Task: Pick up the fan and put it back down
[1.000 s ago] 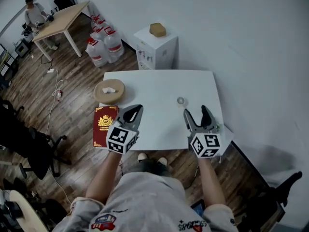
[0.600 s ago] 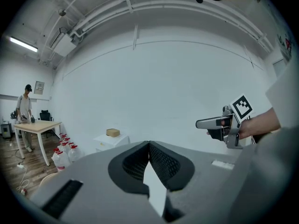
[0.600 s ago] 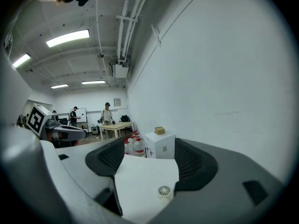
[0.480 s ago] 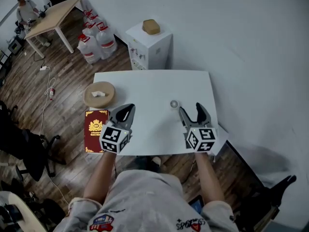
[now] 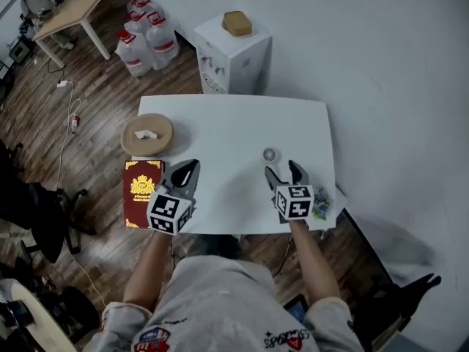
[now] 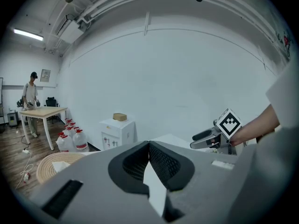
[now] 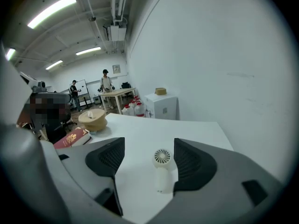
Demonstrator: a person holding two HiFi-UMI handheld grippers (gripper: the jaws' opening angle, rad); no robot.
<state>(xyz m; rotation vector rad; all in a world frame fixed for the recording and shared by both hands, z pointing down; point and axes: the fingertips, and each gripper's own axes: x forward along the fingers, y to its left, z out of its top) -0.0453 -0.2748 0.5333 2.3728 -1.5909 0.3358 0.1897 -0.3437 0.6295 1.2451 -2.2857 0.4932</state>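
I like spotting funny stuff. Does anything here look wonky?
Nothing looks spilled or broken. The red book and the round woven basket seem to stick out past the white table's left edge.

The fan (image 7: 162,164) just ahead of the right claw (image 7: 148,161) is cream white, on a plain white bench (image 5: 234,134). The claw's pads (image 7: 108,160) are dark grey mesh. Beside the left claw (image 5: 185,169) lies a deep red book (image 5: 143,191) with a gold emblem, and beyond it a tan woven tray (image 5: 147,133). Both claws' cubes (image 5: 294,202) bear black-and-white squares.
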